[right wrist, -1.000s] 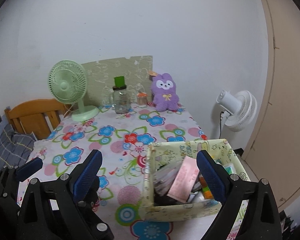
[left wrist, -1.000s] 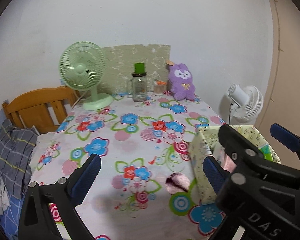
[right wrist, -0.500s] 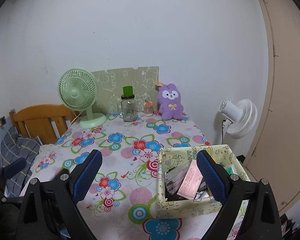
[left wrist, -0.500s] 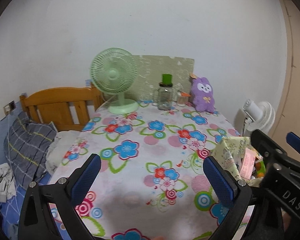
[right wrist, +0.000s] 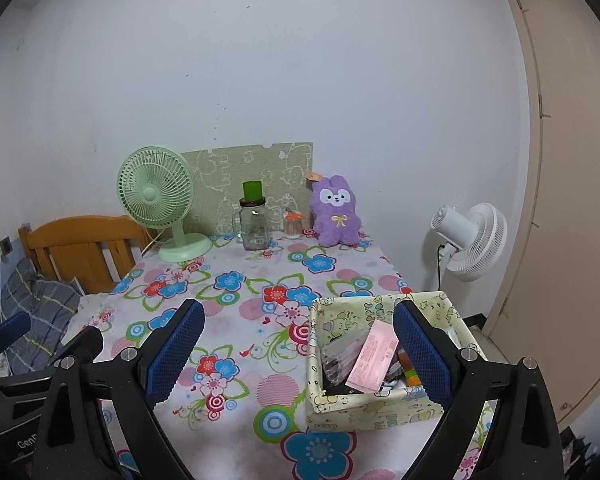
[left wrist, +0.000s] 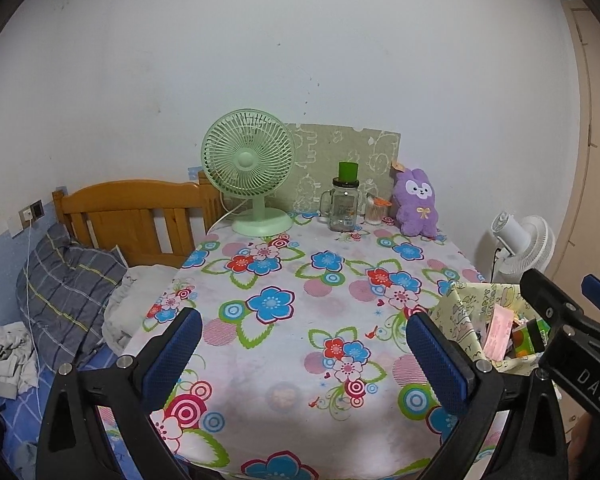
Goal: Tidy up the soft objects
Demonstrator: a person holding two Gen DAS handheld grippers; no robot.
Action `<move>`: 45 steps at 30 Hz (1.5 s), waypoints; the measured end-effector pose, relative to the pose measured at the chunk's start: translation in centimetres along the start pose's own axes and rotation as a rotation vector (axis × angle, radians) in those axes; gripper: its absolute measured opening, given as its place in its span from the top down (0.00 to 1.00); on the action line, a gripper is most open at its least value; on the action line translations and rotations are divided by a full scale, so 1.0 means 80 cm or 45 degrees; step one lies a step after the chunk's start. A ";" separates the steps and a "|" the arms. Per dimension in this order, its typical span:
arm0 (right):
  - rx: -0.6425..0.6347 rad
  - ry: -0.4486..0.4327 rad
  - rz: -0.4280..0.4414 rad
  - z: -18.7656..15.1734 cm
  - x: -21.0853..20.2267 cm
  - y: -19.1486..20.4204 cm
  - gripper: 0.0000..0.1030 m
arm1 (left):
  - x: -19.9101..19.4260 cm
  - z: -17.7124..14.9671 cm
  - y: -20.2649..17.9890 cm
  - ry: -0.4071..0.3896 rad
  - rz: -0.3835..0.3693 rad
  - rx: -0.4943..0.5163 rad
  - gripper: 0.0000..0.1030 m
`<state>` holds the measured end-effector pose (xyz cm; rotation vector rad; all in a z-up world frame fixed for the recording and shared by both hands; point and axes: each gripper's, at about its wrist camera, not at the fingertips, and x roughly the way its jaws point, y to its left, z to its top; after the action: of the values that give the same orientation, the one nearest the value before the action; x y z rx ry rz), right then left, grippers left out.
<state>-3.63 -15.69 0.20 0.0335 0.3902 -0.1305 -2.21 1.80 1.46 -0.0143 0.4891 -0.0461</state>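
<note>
My right gripper's black arm (left wrist: 572, 336) is covering part of the yellow patterned fabric box (left wrist: 464, 312), its jumbled contents (right wrist: 364, 360) staying too small to tell.

The tabletop (right wrist: 236, 312) wears a flowered cloth. Along its far edge stand a green fan (right wrist: 160, 204) at left, a glass jar (right wrist: 254, 224) with a green lid, a small cup (right wrist: 293, 226), and a purple plush rabbit (right wrist: 336, 212) at right. A patterned box (right wrist: 380, 404) sits near right.

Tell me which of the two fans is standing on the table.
The green fan, whose round base rests on the floral tablecloth at the far left corner. The white fan stands off the table, beyond its right edge near the door.
</note>
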 end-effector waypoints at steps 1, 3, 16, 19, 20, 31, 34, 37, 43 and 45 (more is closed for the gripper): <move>-0.003 0.001 -0.002 0.000 -0.001 0.000 0.06 | -0.001 0.000 0.000 0.000 0.002 -0.001 0.00; -0.005 -0.002 -0.004 0.000 -0.001 0.000 0.06 | -0.001 0.001 0.000 -0.003 0.001 0.000 0.00; -0.004 0.001 -0.004 0.001 -0.001 -0.001 0.06 | -0.002 0.002 0.001 -0.004 0.003 0.000 0.00; 0.000 0.005 -0.003 0.000 -0.001 -0.002 0.06 | -0.002 0.002 0.000 -0.003 0.002 -0.001 0.00; 0.001 0.008 -0.003 0.000 0.000 -0.002 0.06 | -0.001 0.002 0.000 -0.002 0.004 -0.001 0.00; 0.013 0.022 -0.009 -0.002 0.008 -0.005 0.06 | 0.001 0.002 -0.003 0.003 0.008 0.006 0.00; 0.017 0.025 -0.009 -0.002 0.010 -0.006 0.06 | 0.002 0.001 -0.004 0.004 0.007 0.006 0.00; 0.018 0.026 -0.010 -0.003 0.011 -0.006 0.06 | 0.002 0.001 -0.005 0.001 0.011 0.007 0.00; 0.020 0.030 -0.009 -0.003 0.012 -0.007 0.06 | 0.005 0.001 -0.007 0.004 0.013 0.010 0.00; 0.019 0.031 -0.011 -0.005 0.013 -0.007 0.06 | 0.004 0.001 -0.006 0.003 0.013 0.010 0.00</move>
<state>-2.92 -16.34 -0.52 0.0481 0.4137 -0.1419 -1.87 1.27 1.39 -0.0037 0.4913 -0.0382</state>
